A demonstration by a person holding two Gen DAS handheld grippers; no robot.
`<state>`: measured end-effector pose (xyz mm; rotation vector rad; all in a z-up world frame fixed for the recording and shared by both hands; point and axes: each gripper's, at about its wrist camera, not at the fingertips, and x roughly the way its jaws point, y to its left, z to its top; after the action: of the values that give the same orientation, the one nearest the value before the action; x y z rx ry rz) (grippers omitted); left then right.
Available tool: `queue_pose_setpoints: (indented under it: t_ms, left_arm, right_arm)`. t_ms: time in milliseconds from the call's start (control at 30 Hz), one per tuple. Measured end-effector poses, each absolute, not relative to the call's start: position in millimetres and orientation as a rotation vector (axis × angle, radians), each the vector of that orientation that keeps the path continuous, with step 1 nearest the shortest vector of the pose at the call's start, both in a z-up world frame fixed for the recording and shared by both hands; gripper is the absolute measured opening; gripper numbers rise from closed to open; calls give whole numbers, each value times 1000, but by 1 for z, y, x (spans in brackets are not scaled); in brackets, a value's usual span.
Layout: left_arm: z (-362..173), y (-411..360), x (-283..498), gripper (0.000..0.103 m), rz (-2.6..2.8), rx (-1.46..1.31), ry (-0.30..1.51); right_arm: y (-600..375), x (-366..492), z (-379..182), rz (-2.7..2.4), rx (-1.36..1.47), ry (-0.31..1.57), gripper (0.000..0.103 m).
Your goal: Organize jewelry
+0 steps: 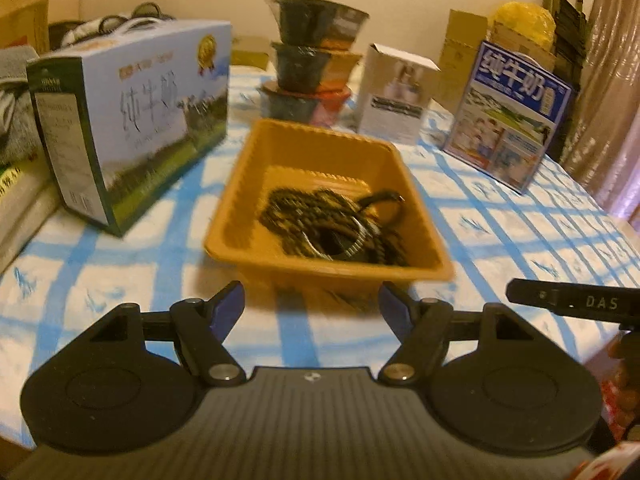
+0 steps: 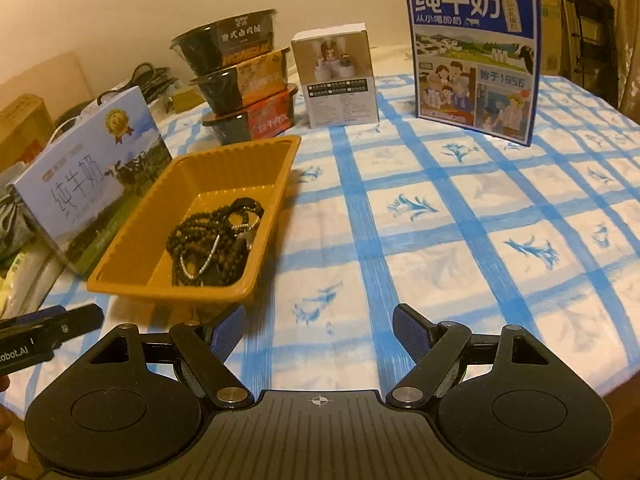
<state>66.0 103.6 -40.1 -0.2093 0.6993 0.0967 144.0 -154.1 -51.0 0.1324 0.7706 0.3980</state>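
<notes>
Now both tools clear of the load: left gripper at the bottom centre of its frame, jaws spread wide with nothing between the blue pads; right gripper likewise wide and empty, low centre of its own frame, over bare blue-checked tablecloth. Jewelry, a tangle of dark bead strands with a silvery chain and a dark cord, heaped in the near end of the orange tray; mid-frame in the left view, left of centre in the right view; no piece seen loose on the cloth.

Judged near done, or at a pause between pieces; worth a look over the cloth for stragglers. Should the heap need sorting: come down over the tray's open top rather than across its near rim; pinch a single strand where it stands proud; lift slowly, since tangled strands probably drag their neighbours; steady the light tray with the other gripper.

Around the tray: pale milk carton close on the left; stacked food bowls just behind; small white box and blue milk carton further right, well apart. Left-hand and rear approaches crowded; near side and right side open. Each gripper's tip at the edge of the other's frame; keep them apart.
</notes>
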Motion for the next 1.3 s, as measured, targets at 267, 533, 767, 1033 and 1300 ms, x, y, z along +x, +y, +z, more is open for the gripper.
queue_pose_setpoints:
  t_ms: [267, 533, 767, 1033, 1300]
  left_arm:
    - [-31, 76, 47, 72, 53, -158, 719]
    - [-22, 39, 30, 72, -11, -99, 726]
    - [-14, 15, 16, 72, -45, -42, 720]
    - [-3, 5, 8, 72, -49, -18, 698]
    - [0, 0, 5, 72, -59, -4, 692]
  right_arm:
    - [-174, 104, -52, 393, 166, 785, 80]
    - [-191, 76, -40, 392, 174, 757, 80]
    - [-208, 57, -31, 393, 190, 730, 80]
    - [-217, 43, -26, 397, 180, 711, 80]
    - [-223, 40, -26, 384, 192, 707, 80]
